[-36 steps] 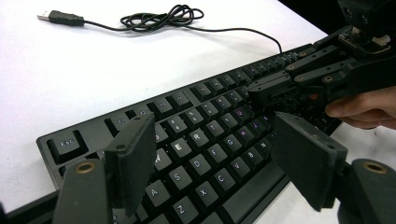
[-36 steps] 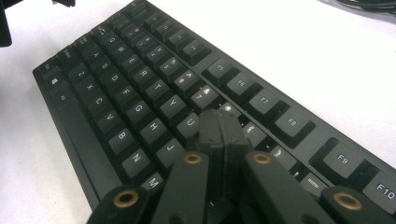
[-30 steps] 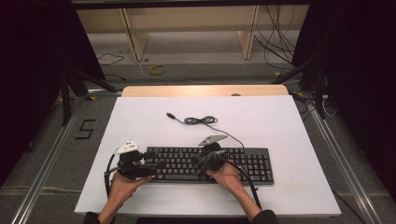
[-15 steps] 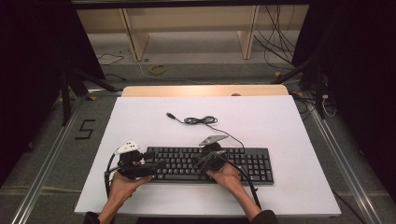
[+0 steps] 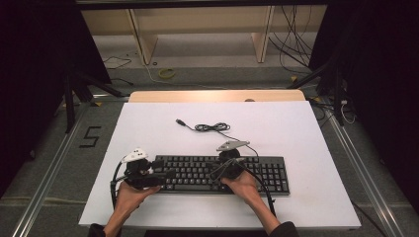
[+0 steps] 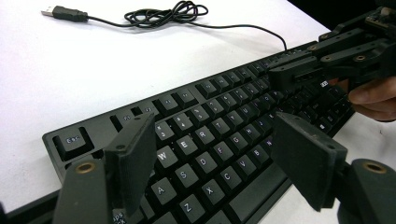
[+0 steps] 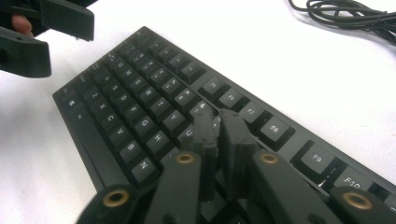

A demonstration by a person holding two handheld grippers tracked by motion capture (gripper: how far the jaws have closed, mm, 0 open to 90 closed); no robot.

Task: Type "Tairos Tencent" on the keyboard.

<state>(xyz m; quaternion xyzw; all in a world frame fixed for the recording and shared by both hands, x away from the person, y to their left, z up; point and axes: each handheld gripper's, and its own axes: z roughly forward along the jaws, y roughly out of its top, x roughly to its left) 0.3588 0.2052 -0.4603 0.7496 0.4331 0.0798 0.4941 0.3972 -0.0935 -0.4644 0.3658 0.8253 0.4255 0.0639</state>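
Observation:
A black keyboard [image 5: 197, 173] lies on the white table near its front edge, and its cable [image 5: 212, 127] is coiled behind it with the USB plug [image 5: 180, 122] lying loose. My left gripper [image 5: 165, 175] is open, its jaws spread wide over the keyboard's left end [image 6: 210, 140] with nothing between them. My right gripper [image 5: 216, 172] hangs just above the middle keys [image 7: 140, 102]. Its jaws have just been opening and stand a narrow slit apart [image 7: 218, 126], holding nothing. The right gripper [image 6: 287, 74] also shows in the left gripper view, and the left gripper [image 7: 67, 44] in the right gripper view.
The white table top [image 5: 296, 128] has bare room behind and to the right of the keyboard. A wooden strip [image 5: 217, 95] runs along its far edge. A wooden shelf frame and loose cables lie on the floor beyond. Metal rails flank both sides.

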